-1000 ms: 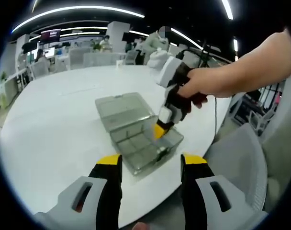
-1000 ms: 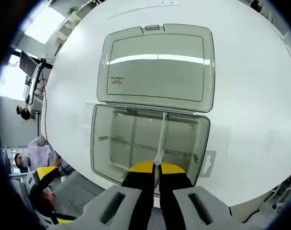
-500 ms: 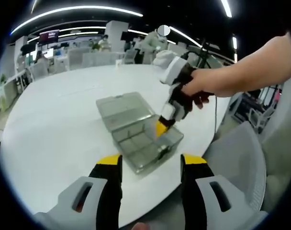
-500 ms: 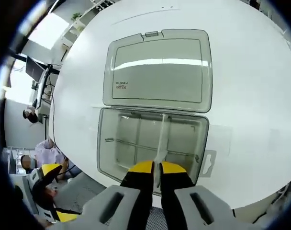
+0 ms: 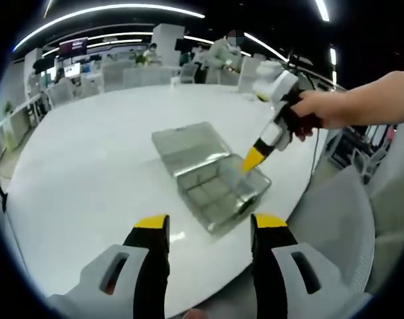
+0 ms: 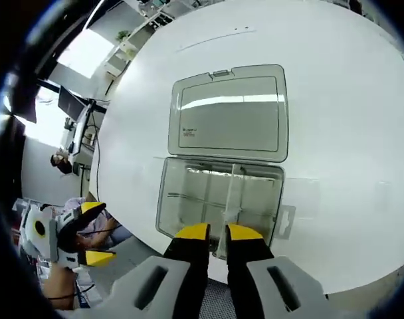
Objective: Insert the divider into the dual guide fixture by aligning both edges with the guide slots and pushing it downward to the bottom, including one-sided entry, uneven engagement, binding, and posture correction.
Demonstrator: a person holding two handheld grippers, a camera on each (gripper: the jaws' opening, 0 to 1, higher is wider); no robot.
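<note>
A clear grey plastic box (image 6: 189,199) lies open on the white table, its lid (image 6: 228,113) folded flat behind it. The clear divider (image 6: 234,196) stands in the box, running from the hinge wall toward the front wall, beside a crosswise partition. My right gripper (image 6: 218,232) hovers above the box's front edge, its yellow-tipped jaws a narrow gap apart over the divider's near end. From the left gripper view, the right gripper (image 5: 254,158), held by a hand, hangs just above the box (image 5: 215,189). My left gripper (image 5: 210,224) is wide open and holds nothing, well short of the box.
The round white table (image 5: 89,153) has bare room left of the box. A grey chair (image 5: 328,219) stands at the table's right edge. The left gripper (image 6: 94,234) shows off the table edge in the right gripper view. People and desks fill the far room.
The right gripper's jaws have parted slightly and it has drawn back up from the box, leaving the divider standing inside. The left gripper's view has shifted; its jaws stay open.
</note>
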